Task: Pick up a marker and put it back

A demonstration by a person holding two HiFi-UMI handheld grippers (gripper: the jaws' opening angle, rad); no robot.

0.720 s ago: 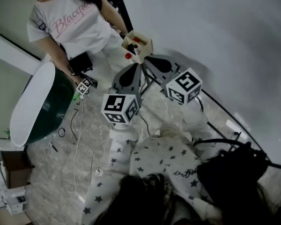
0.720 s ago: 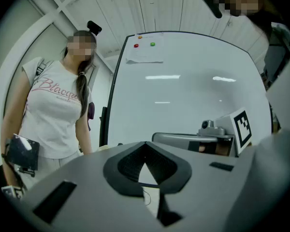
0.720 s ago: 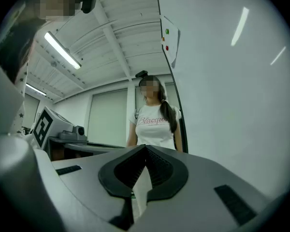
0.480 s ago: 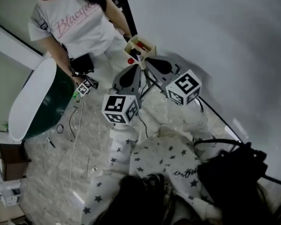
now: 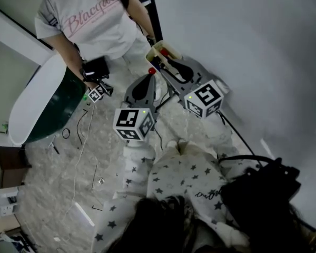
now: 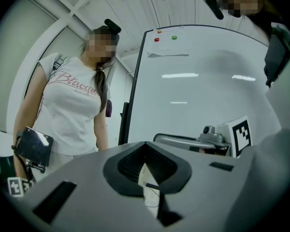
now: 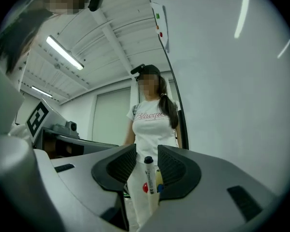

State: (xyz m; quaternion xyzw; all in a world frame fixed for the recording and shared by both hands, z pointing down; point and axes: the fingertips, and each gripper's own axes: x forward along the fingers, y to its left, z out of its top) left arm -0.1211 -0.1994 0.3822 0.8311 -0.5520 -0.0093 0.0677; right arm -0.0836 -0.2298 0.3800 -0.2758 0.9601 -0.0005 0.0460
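A small cream, open-topped box holder point(image 5: 166, 47) sat by the whiteboard's point(image 5: 253, 46) dark-framed edge. Upright in it stood a white-barrelled, black-capped marker point(image 7: 149, 177) beside rounded red and blue caps. The right gripper's point(image 7: 147, 164) ribbed black jaws stood wide apart either side of the marker, not pressing it. The left gripper's point(image 6: 145, 151) jaws met, empty.

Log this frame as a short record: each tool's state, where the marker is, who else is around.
left tool: shut, empty
right tool: open, jaws either side of a black-capped marker, not gripping it
marker place: upright in the holder by the whiteboard edge
bystander: person in a white T-shirt beside the board
stage: marker not yet picked up
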